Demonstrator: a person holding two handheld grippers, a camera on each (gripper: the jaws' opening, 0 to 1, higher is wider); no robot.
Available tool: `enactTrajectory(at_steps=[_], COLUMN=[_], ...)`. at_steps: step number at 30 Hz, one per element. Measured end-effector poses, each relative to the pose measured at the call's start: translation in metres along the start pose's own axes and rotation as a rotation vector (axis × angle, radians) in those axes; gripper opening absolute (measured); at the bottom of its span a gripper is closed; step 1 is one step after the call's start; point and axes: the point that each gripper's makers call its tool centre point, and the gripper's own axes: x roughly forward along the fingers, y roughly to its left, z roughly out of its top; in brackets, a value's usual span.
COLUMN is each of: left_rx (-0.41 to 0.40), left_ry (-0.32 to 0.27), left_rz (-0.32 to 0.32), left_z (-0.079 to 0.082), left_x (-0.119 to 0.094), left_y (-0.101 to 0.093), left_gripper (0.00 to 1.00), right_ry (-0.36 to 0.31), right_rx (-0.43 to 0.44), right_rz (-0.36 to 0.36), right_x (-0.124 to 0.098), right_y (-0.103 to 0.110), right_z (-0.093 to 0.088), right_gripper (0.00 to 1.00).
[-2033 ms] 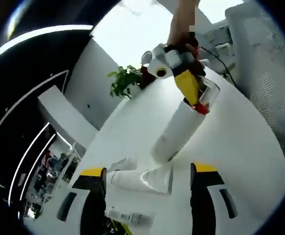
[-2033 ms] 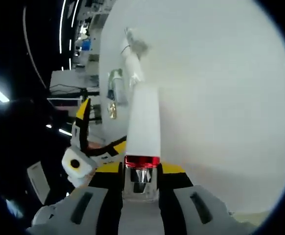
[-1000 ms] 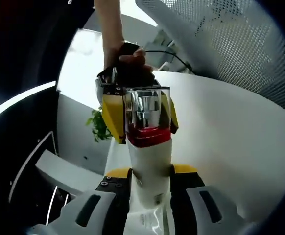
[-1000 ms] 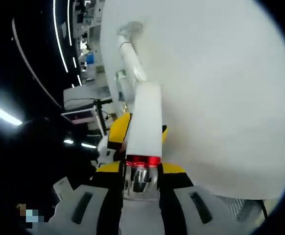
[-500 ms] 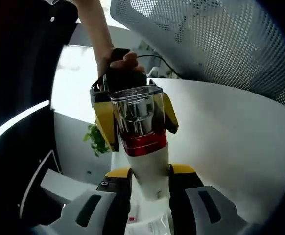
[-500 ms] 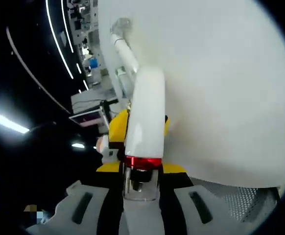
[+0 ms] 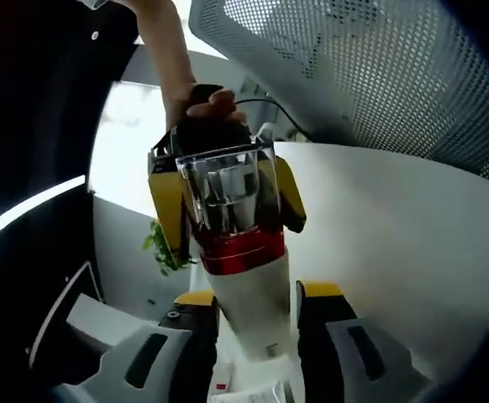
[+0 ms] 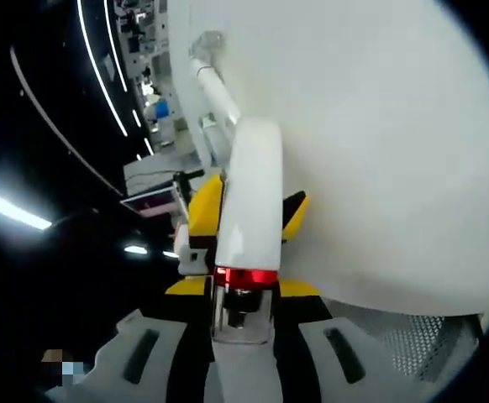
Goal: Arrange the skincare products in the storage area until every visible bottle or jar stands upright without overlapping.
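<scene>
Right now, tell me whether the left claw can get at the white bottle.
Probably yes. The bottle lies between the left claw's spread jaws, with nothing between them. The right claw holds it only at the clear cap, leaving the body free.

Tall white bottles with red collar and clear cap (image 7: 246, 277): one is showing
Slim bottles lying on the worktop (image 8: 213, 84): two are showing; details blurred
Mesh chairs (image 7: 379, 75): one
Potted plants (image 7: 160, 245): one
</scene>
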Motion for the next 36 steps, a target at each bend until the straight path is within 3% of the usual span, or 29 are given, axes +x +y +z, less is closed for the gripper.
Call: enactTrajectory(at_steps=[3,8,14,21,29,36], left_rx=[0.003,0.012,-0.074,-0.098,-0.158,-0.221], left_ry=[0.001,-0.018,0.022,0.036,0.051,0.064], left_rz=[-0.001,0.000,-0.025,-0.041,-0.052,-0.056], left_z=[0.000,0.005,0.001,0.001,0.000,-0.003], left_x=[0.001,0.000,-0.001,-0.003,-0.002,-0.004], left_y=[-0.001,0.004,0.000,-0.002,0.001,0.005], left_gripper=[0.43,0.37,0.33,0.32,0.31,0.31], right_ry=[0.001,0.020,0.024,0.014,-0.047,-0.100], right_rx=[0.006,0.002,0.029,0.021,-0.014,-0.101], right_rz=[0.006,-0.005,0.013,0.025,0.040,0.055], right_x=[0.000,0.001,0.003,0.003,-0.003,-0.015], right_y=[0.001,-0.002,0.000,0.000,0.004,0.014], right_z=[0.000,-0.004,-0.006,-0.008,-0.003,0.003], right_gripper=[0.27,0.27,0.27,0.28,0.29,0.34])
